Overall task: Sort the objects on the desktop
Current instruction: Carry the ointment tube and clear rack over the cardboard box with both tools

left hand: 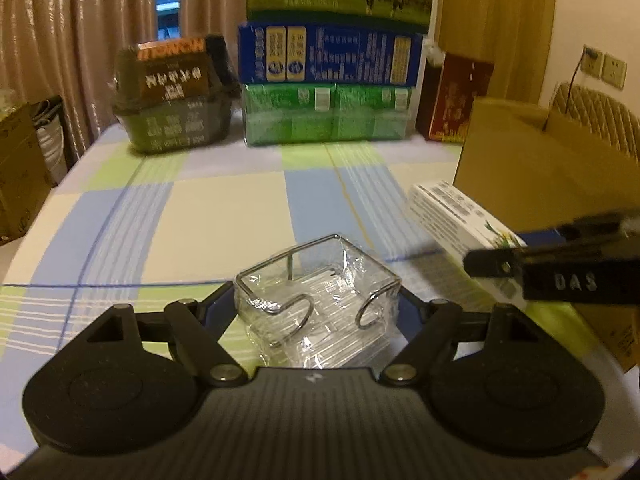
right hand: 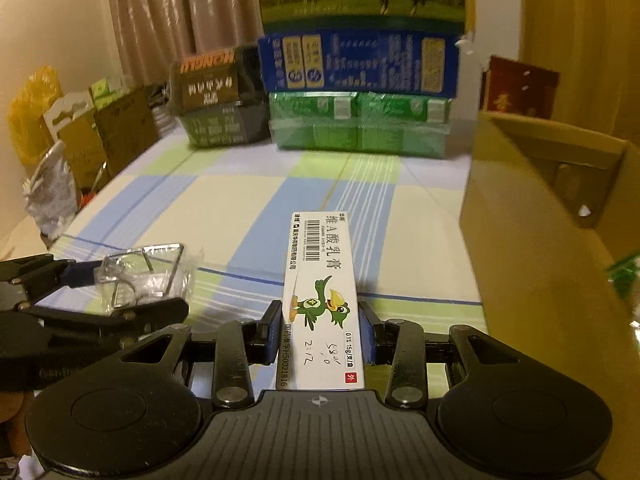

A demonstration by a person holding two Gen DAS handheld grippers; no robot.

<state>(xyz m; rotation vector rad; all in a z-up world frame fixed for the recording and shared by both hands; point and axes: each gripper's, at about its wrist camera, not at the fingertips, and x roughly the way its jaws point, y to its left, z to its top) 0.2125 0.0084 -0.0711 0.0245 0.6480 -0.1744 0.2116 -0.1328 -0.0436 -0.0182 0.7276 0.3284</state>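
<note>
Left gripper [left hand: 316, 300]: it grasps the clear wrapped package [left hand: 320, 304], low in the centre of the left wrist view; the pads press on both sides of it. In the right wrist view the package [right hand: 144, 276] is at the lower left.
Right gripper [right hand: 325, 334]: jaws clenched on the white ointment box [right hand: 324, 300], low in the centre of the frame, with a green bird picture on top.
White ointment box, left view: [left hand: 460, 232] at the right edge, held lifted above the checked tablecloth [left hand: 200, 216].
Cardboard box [right hand: 540, 200]: open, at the right of the frame.
Background: a stack of cartons [left hand: 332, 92] at the upper centre, beige curtains [left hand: 80, 40] at the upper left.
</note>
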